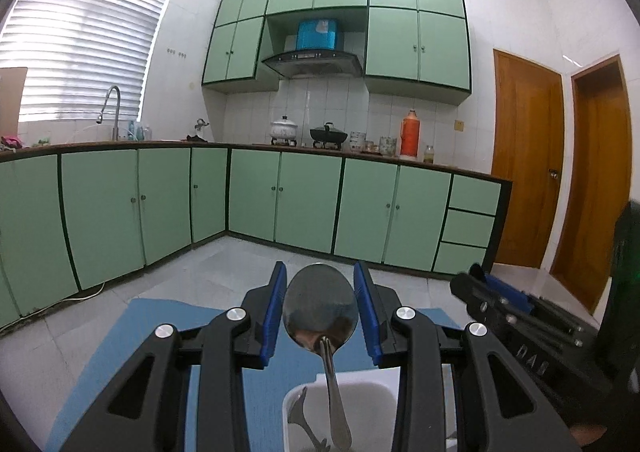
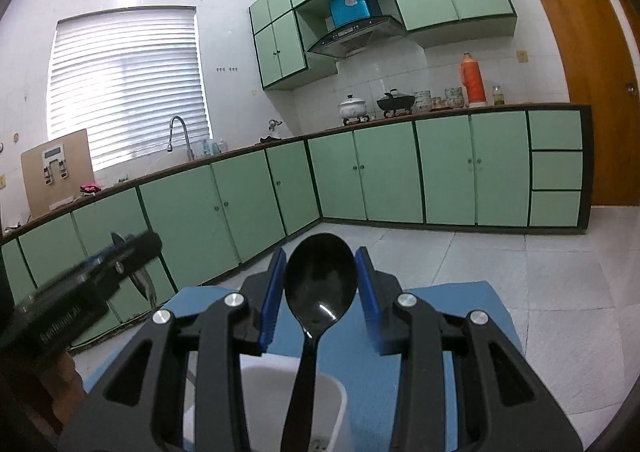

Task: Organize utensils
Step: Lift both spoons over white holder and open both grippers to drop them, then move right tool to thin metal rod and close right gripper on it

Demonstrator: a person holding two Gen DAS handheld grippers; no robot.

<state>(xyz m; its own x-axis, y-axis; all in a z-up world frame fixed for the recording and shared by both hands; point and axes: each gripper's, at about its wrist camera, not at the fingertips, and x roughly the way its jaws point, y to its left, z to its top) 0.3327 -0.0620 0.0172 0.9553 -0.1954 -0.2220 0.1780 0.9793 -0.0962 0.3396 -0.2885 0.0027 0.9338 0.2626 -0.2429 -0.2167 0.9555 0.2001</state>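
In the left wrist view my left gripper (image 1: 320, 272) is shut on the bowl of a metal spoon (image 1: 320, 312), which sits upright between the blue pads. Its handle hangs down into a white container (image 1: 380, 392) that holds another metal utensil (image 1: 300, 412). In the right wrist view my right gripper (image 2: 320, 256) is shut the same way on a black plastic spoon (image 2: 320, 284), its handle reaching down over the white container (image 2: 332, 396). Each gripper shows in the other's view: the right gripper (image 1: 480, 280) at the right, the left gripper (image 2: 136, 246) at the left with its spoon (image 2: 142, 280).
The container stands on a blue mat (image 1: 160, 332) (image 2: 460, 312) above a pale tiled floor. Green cabinets (image 1: 304, 204) line the far walls under a counter with pots, jars and an orange flask (image 1: 410, 134). Wooden doors (image 1: 528, 156) are at the right.
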